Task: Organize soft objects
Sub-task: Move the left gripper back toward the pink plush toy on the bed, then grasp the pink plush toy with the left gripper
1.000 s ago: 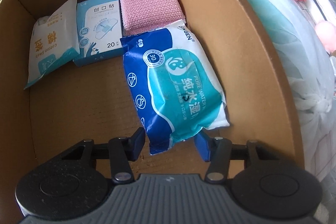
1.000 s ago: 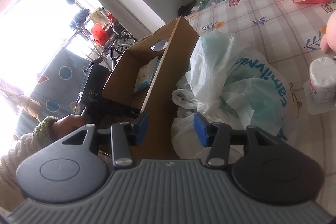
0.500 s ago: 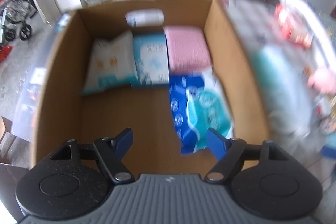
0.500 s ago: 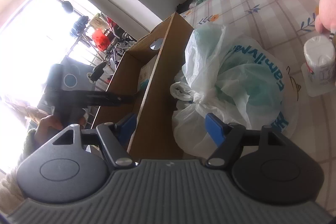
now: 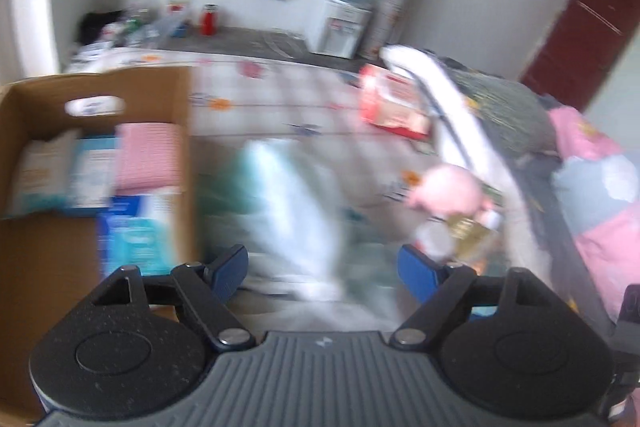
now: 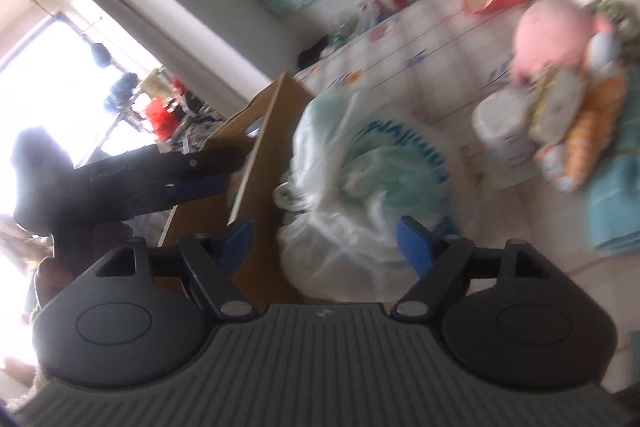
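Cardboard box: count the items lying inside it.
4 in the cardboard box: white packet, blue box and pink cloth along the back, wet wipes pack nearer. Blur could hide more.

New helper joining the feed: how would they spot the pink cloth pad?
Find the cardboard box left of the white plastic bag. The pink cloth pad lies against its right wall at the far end, the only pink, woven item among blue-and-white packets.

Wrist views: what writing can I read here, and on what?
"Gen...", the rest blurred: on the body of the left tool, whose jaws are opening with nothing between them.
White plastic bag: blue letters, too blurred to read.
Packs in the cardboard box: print blurred.
Red pack: unreadable.
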### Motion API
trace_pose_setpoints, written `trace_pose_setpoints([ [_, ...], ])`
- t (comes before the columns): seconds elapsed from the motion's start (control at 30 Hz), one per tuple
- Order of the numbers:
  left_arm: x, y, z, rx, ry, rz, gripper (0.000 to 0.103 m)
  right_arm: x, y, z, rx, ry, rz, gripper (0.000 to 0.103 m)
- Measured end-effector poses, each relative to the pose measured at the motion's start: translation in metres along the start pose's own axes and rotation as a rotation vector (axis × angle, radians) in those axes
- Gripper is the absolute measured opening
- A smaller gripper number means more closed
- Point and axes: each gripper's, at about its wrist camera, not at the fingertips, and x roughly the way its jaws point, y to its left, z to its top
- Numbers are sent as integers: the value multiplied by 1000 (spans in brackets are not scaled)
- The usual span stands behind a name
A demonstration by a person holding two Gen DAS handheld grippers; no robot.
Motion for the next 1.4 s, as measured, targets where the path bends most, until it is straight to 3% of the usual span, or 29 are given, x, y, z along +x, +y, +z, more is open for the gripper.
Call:
trace_pose_setpoints([
  [0.27,49,-87,-14,164,-63,-50,83,-59,-32,18,-61,-157,-233,85],
  [0.47,84,-125,-21,265,-145,-56,81,-88,-71,35,-6,-251,-275,85],
  [0.6,106,-139,-20,300,-154,-59,75,-91,-94,51,43,-295,-282,84],
  [0.67,117,-143,-18,300,-150,-76,68,-87,-103,60,65,-304,-282,81],
  [1.0,153,-143,12,240,-134,-121,40,-41,-148,100,218,-277,-235,47],
  [1.17,170,-141,21,211,-89,-153,42,-23,-161,119,237,-259,-215,45],
  [1.3,180,-145,23,203,-63,-167,63,-5,-159,144,188,-209,-198,47],
  [1.4,189,-151,24,213,-33,-162,69,14,-160,166,153,-165,-213,51],
])
